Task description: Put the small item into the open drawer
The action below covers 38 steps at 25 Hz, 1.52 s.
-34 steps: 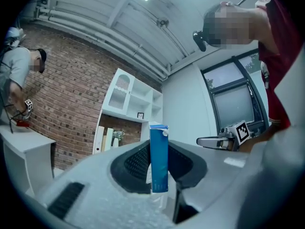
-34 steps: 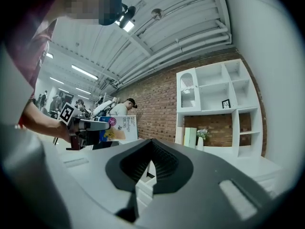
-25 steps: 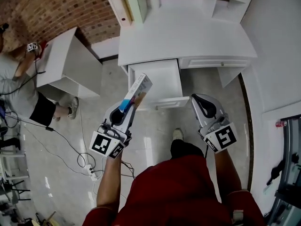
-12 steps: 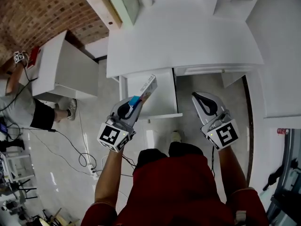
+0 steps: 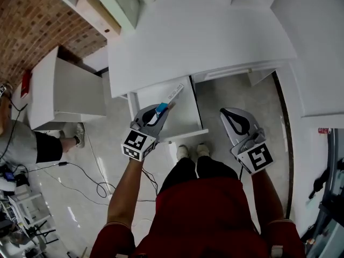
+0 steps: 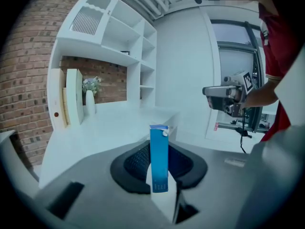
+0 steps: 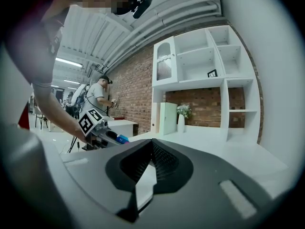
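My left hand-held gripper [image 5: 159,112] was clamped on one end of the small blue-and-white box [image 5: 173,95]. The box stuck out, tilted, over the open drawer [image 5: 183,123]; I couldn't judge how high. The gripper hid part of the drawer's floor, and the desk [image 5: 204,42] covered its back. The box's print was unreadable. My right hand-held gripper [image 7: 152,142] sat closed and empty.

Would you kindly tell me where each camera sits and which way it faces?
Head view: on the person's head, steeply down at the white desk and open drawer; arms and feet show.
Left gripper view: on the left gripper, along jaws shut on a blue box, toward the desk.
Right gripper view: on the right gripper, along shut jaws, toward the shelves.
Shared: each gripper view shows the other gripper.
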{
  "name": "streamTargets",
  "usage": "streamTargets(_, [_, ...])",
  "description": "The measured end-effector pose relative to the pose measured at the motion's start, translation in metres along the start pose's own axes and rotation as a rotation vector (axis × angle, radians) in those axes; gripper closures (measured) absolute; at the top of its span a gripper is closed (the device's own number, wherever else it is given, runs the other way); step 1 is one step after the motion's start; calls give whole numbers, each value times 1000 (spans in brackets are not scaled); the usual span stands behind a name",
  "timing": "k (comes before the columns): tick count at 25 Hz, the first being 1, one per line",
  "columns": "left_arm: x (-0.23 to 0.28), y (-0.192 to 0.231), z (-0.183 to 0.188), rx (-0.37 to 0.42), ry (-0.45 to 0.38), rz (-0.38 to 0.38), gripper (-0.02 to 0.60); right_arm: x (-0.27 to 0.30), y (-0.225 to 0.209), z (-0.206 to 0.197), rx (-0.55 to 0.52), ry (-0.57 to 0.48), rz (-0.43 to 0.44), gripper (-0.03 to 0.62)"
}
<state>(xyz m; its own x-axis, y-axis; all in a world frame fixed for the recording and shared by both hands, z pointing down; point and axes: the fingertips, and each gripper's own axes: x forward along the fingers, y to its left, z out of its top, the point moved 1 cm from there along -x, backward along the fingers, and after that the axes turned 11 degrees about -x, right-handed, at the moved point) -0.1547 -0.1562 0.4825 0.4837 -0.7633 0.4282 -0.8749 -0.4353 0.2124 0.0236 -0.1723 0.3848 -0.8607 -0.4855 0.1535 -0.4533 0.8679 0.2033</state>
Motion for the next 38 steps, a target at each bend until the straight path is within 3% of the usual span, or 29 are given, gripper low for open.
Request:
streamTargets(14, [62, 57, -69, -2, 147, -62, 511, -4, 19, -27, 1, 117, -126, 585])
streamTargets(29, [138, 105, -127, -61, 263, 12, 511, -12, 20, -57, 36, 245, -219, 585])
streamTargets(38, [162, 118, -136, -77, 230, 78, 511, -9, 10, -67, 47, 278, -232, 585])
